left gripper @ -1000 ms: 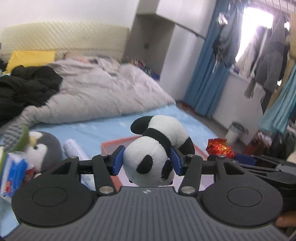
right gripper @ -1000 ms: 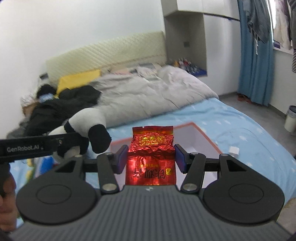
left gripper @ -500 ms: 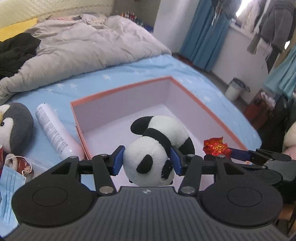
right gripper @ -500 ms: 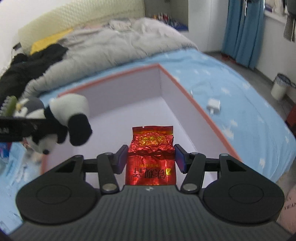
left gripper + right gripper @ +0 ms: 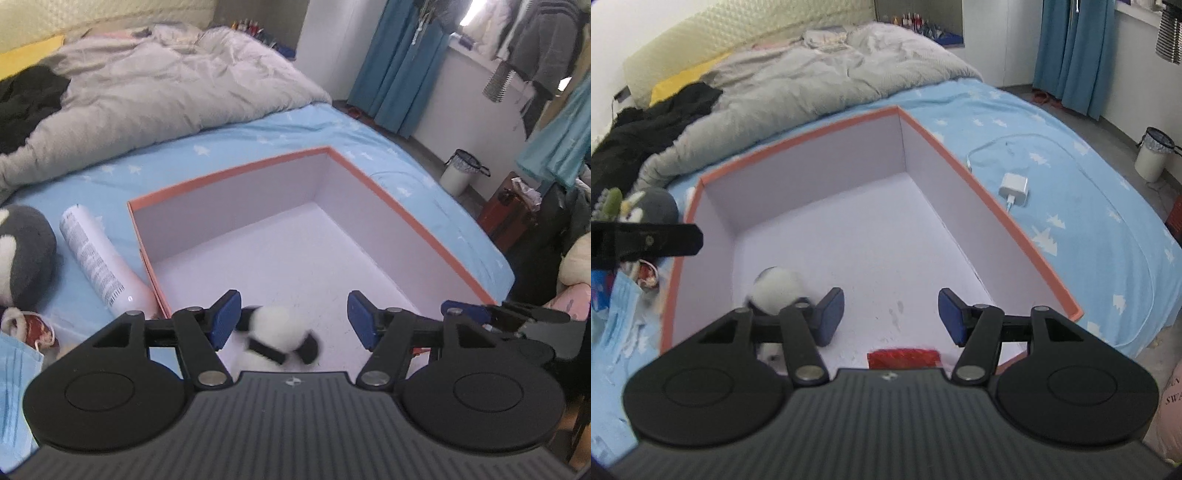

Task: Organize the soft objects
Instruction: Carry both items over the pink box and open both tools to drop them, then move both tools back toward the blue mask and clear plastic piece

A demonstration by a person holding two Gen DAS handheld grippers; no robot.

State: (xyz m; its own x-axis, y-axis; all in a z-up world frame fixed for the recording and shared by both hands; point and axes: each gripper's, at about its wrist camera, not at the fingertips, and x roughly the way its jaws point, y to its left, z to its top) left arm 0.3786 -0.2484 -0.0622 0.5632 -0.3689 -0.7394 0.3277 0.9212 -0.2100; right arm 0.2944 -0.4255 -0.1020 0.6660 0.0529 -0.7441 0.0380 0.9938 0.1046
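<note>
An orange-rimmed box with a pale lilac inside (image 5: 417,218) (image 5: 964,173) lies on the blue bed. My left gripper (image 5: 291,319) is open above its near end; the panda plush (image 5: 277,339), blurred, is below it inside the box, and shows in the right wrist view (image 5: 777,286) too. My right gripper (image 5: 891,316) is open and empty over the box. The red foil packet (image 5: 904,358) lies below it on the box floor, partly hidden by the gripper body. The right gripper's fingers (image 5: 465,310) show at the box's right rim.
A white spray can (image 5: 99,262) and a grey penguin plush (image 5: 22,254) lie left of the box, with a blue face mask (image 5: 14,369). A white charger with cable (image 5: 1014,186) lies right of the box. A grey duvet (image 5: 147,92) covers the far bed.
Both grippers have opened over the box. The panda has dropped out of the left one and the red packet out of the right one, both into the box.
</note>
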